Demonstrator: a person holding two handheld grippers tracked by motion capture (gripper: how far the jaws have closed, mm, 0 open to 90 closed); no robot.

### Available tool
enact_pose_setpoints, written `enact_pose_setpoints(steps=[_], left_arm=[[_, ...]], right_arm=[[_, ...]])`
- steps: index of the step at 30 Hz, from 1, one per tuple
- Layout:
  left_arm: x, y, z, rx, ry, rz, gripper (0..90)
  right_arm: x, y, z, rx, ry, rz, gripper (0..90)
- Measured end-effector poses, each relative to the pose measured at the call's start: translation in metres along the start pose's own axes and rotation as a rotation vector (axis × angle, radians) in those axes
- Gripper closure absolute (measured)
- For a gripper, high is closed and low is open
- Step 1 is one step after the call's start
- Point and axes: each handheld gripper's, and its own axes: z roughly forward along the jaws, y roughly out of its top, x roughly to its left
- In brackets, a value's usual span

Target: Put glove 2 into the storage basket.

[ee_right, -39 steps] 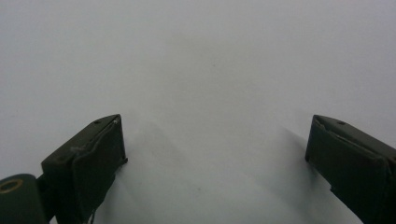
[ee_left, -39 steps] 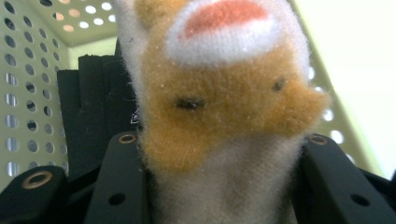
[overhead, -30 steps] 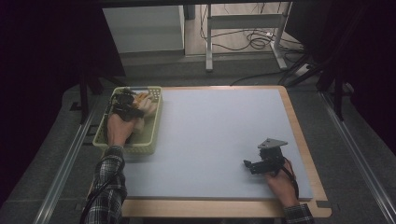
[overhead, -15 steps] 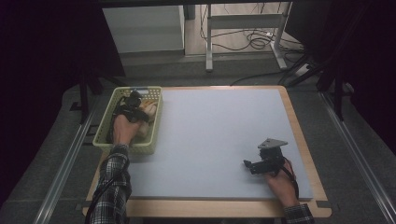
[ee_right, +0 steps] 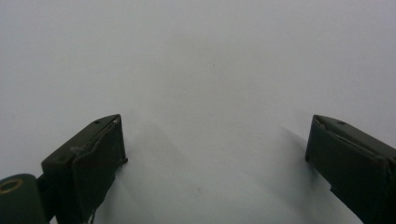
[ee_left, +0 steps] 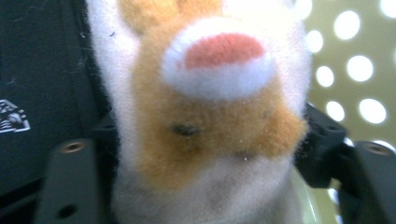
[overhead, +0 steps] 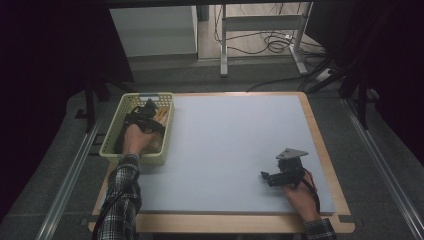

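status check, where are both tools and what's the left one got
Left tool in the yellow basket, jaws around a plush toy. Right tool open, low over bare grey mat. Nothing in the way.

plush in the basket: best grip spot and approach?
Judging by the left gripper view, take the plush across its soft orange-and-white middle, one jaw on each flank, as the left gripper sits now. Come from above, since the basket walls block the sides. Fur compresses, so close firmly.

A wood-edged table (overhead: 320,135) with pale top carries a yellow-green basket (overhead: 167,131).
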Motion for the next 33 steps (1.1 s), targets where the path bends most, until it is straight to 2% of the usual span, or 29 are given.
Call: enact_pose_setpoints(steps=[3,6,9,12,14,17,20,22,24,26,29,33], left_arm=[[0.0,-0.002,-0.009,-0.032,-0.01,0.007,11.2],[-0.002,-0.004,-0.021,-0.054,-0.005,0.024,7.9],[-0.003,-0.007,-0.036,-0.082,0.006,0.023,8.6],[0.002,-0.01,-0.056,-0.128,0.034,0.027,12.7],[0.006,-0.012,-0.065,-0.158,0.054,0.011,17.7],[0.013,-0.016,-0.072,-0.17,0.112,-0.004,33.4],[0.017,-0.019,-0.068,-0.165,0.149,0.003,52.0],[0.018,-0.02,-0.06,-0.15,0.165,0.012,65.7],[0.02,-0.019,-0.051,-0.141,0.176,0.014,73.5],[0.021,-0.017,-0.041,-0.125,0.176,0.006,78.4],[0.021,-0.014,-0.026,-0.095,0.206,0.012,80.9],[0.016,-0.012,-0.013,-0.07,0.189,0.029,85.3]], right_arm=[[0.0,0.0,0.0,0.0,0.0,-0.001,4.5],[0.0,0.0,0.0,0.0,0.0,0.0,4.5],[0.0,0.0,0.0,0.0,0.0,0.0,4.5],[0.0,0.0,0.0,0.0,-0.001,0.0,4.5],[0.0,0.0,0.0,0.001,-0.001,0.0,4.5],[0.0,0.0,0.0,0.001,-0.001,0.0,4.5],[0.0,0.0,0.0,0.001,-0.001,0.0,4.5],[0.0,0.0,0.0,0.001,0.0,0.0,4.5],[0.0,0.0,0.0,0.001,-0.001,0.0,4.5],[0.0,0.0,0.0,0.001,-0.001,0.0,4.5],[0.0,0.0,0.0,0.0,0.0,0.0,4.5],[0.0,0.0,0.0,0.0,0.0,0.0,4.5]])
